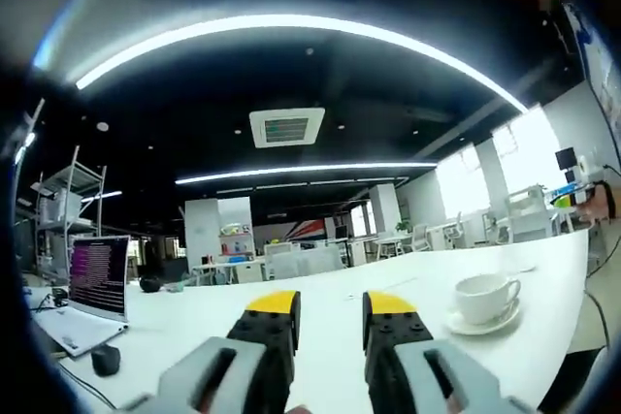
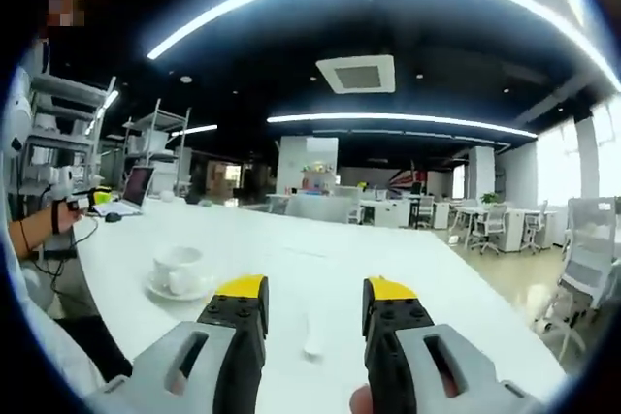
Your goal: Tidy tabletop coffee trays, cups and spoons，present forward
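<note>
A white coffee cup point(image 1: 485, 296) sits on its white saucer point(image 1: 482, 324) on the white table point(image 1: 320, 336), to the right of my left gripper point(image 1: 330, 309), which is open with nothing between its yellow-tipped fingers. In the right gripper view the same cup point(image 2: 179, 269) and saucer point(image 2: 175, 290) lie to the left of my right gripper point(image 2: 315, 296), also open and empty. A small white spoon point(image 2: 313, 339) lies on the table between the right gripper's fingers, a little ahead of them.
A laptop point(image 1: 92, 288) with a lit screen and a dark mouse point(image 1: 105, 360) sit at the table's left end. Metal shelving point(image 1: 63, 201) stands behind it. Office chairs point(image 2: 587, 249) and more desks point(image 2: 388, 210) fill the room beyond. A person's sleeve point(image 2: 44, 336) shows at left.
</note>
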The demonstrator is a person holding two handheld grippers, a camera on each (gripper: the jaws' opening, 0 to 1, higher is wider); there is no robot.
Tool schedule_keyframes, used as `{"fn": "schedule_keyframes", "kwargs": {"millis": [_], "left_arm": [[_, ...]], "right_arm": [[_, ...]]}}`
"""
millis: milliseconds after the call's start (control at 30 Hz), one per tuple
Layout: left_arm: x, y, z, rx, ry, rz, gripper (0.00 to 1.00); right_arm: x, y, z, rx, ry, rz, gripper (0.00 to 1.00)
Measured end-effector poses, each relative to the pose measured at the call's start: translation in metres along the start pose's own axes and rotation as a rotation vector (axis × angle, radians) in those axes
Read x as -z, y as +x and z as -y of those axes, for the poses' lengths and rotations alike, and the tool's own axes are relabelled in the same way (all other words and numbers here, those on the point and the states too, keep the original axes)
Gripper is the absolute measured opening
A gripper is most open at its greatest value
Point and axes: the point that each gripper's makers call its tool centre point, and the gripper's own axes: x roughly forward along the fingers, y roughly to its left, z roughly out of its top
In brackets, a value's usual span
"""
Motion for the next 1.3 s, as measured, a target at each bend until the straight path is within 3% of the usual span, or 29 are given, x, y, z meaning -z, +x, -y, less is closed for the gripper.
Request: {"fn": "schedule_keyframes", "kwargs": {"millis": [167,233,933,1033,1133,1300], "left_arm": [[0.011,0.000,-0.001,0.000,-0.018,-0.012,0.27],[0.013,0.000,-0.002,0.001,-0.030,-0.014,0.27],[0.011,-0.002,-0.004,0.004,-0.025,-0.006,0.27],[0.011,-0.003,-0.004,0.002,-0.024,-0.007,0.27],[0.011,-0.004,-0.002,0.008,-0.018,-0.008,0.27],[0.013,-0.005,0.007,0.045,-0.006,-0.023,0.27]], "right_arm": [[0.001,0.006,-0.003,-0.018,0.006,-0.035,0.39],[0.006,0.009,-0.004,-0.026,0.004,-0.081,0.39],[0.016,0.024,0.004,-0.044,-0.023,-0.238,0.36],[0.016,0.031,0.003,-0.081,-0.050,-0.285,0.34],[0.015,0.044,-0.007,-0.167,-0.056,-0.342,0.35],[0.010,0.063,-0.007,-0.203,-0.066,-0.369,0.34]]}}
